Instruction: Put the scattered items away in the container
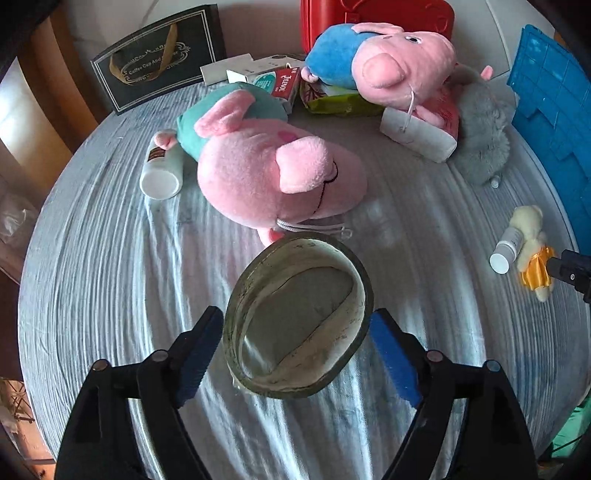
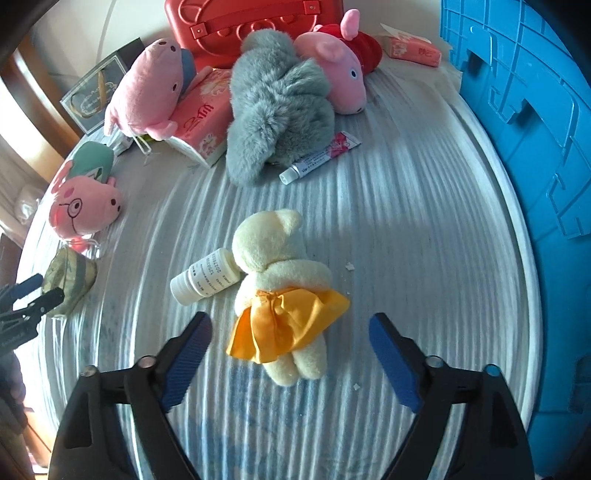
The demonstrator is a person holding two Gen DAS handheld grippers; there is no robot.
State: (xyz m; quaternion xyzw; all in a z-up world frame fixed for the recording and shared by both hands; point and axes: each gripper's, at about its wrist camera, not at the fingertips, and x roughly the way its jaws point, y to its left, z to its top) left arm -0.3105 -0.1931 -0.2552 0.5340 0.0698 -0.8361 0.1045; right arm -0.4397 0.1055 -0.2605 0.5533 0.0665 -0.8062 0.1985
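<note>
A small olive-green round pot [image 1: 299, 325] lies on the striped bedcover with its mouth facing me. My left gripper [image 1: 297, 312] stands open around it, its blue pads a little clear of the sides. A cream plush bear in a yellow skirt [image 2: 280, 295] lies between the wide-open fingers of my right gripper [image 2: 290, 316], with neither pad touching it. A white bottle [image 2: 207, 277] rests against the bear's head. The blue plastic crate [image 2: 517, 147] stands at the right edge.
Pink pig plushes [image 1: 266, 177] [image 1: 399, 62] [image 2: 343, 74], a grey furry toy [image 2: 277, 110], a tissue pack [image 2: 203, 122], a tube [image 2: 321, 157], a white bottle [image 1: 162, 170] and small boxes [image 1: 284, 85] lie across the bed. A red case [image 2: 255, 26] and a dark gift bag [image 1: 162, 59] stand at the back.
</note>
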